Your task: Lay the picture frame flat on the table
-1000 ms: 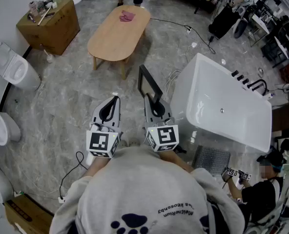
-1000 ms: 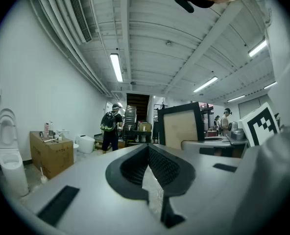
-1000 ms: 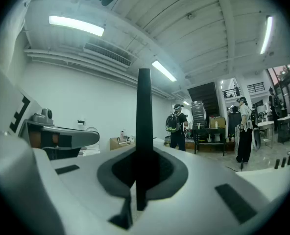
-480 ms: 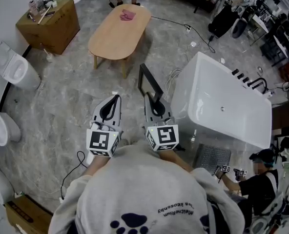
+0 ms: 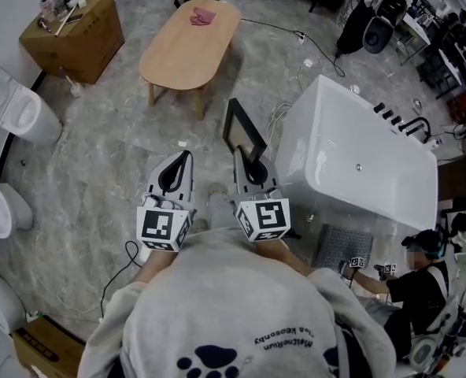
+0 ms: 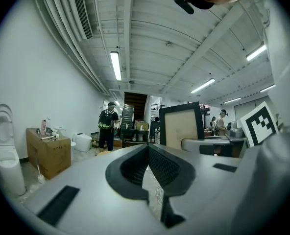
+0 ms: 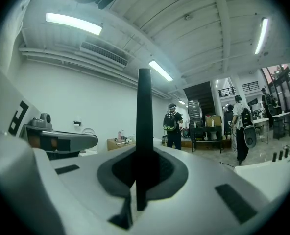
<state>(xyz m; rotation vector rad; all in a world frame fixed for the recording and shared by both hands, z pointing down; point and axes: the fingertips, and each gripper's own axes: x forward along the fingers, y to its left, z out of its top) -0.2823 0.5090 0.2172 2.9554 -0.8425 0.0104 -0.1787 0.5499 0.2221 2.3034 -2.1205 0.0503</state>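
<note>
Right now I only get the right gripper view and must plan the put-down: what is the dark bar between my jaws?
Observer: The picture frame, edge-on to you; the right gripper is shut on it.
Operator: Is the left gripper helping?
Observer: No, the left gripper is shut and empty, beside the right.
Operator: Where is the table?
Observer: The oval wooden table stands ahead of you, a pink cloth at its far end.

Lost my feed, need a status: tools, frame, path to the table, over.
Left tool shut, empty. Right tool shut on picture frame, held upright, not yet at table. Pink cloth on table's far end.
</note>
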